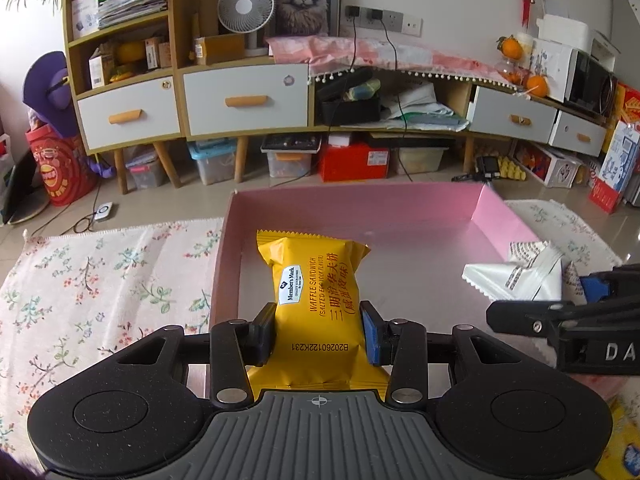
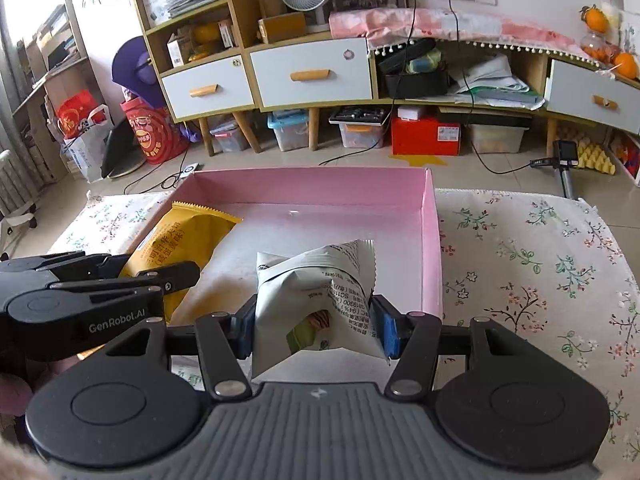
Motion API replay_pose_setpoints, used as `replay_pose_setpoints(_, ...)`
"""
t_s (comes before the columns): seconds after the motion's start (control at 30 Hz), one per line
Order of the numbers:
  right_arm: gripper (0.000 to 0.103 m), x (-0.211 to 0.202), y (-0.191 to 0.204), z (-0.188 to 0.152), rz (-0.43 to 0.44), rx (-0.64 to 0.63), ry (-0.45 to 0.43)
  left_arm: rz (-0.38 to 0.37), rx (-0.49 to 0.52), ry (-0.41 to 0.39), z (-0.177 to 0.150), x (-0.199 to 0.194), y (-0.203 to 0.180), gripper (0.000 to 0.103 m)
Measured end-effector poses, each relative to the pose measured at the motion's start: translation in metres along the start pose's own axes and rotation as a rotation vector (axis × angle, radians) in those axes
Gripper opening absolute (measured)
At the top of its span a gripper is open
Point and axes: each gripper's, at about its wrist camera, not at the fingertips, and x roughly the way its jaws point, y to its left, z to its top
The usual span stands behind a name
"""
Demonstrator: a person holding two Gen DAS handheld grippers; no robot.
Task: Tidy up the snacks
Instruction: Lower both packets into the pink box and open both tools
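Note:
My left gripper (image 1: 319,334) is shut on a yellow waffle sandwich packet (image 1: 316,292) and holds it over the near left part of the pink box (image 1: 360,204). My right gripper (image 2: 314,330) is shut on a white snack packet (image 2: 320,292) over the near right part of the same pink box (image 2: 304,184). The white packet also shows at the right of the left wrist view (image 1: 520,276). The yellow packet also shows at the left of the right wrist view (image 2: 180,248), with the left gripper (image 2: 120,280) beside it. The box floor under both packets is bare.
The box sits on a floral cloth (image 2: 540,264) that spreads left (image 1: 100,280) and right of it. Behind stand a wooden cabinet with white drawers (image 1: 244,100), storage bins and a red box (image 2: 424,134) on the floor. A yellow packet corner (image 1: 624,440) lies at the near right.

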Motion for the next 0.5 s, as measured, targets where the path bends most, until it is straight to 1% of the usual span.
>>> replay_pose_setpoints(0.1, 0.054, 0.0028, -0.0001, 0.0001, -0.005, -0.007, 0.007, 0.005, -0.004, 0.019, -0.0027, 0.0053, 0.0015, 0.040)
replay_pose_setpoints(0.23, 0.054, 0.0058, -0.0011, 0.0007, -0.019, -0.015, 0.009, 0.004, 0.008, 0.015, -0.0009, 0.0049, 0.0007, 0.040)
replay_pose_setpoints(0.33, 0.054, 0.0062, -0.0029, 0.0011, -0.024, -0.001, 0.007, 0.005, -0.001, 0.013, -0.0007, 0.0059, 0.0007, 0.040)
replay_pose_setpoints(0.5, 0.055, 0.0089, -0.0040, 0.0024, -0.030, 0.001, 0.003, 0.017, -0.020, -0.016, -0.0004, 0.0047, 0.0007, 0.040)
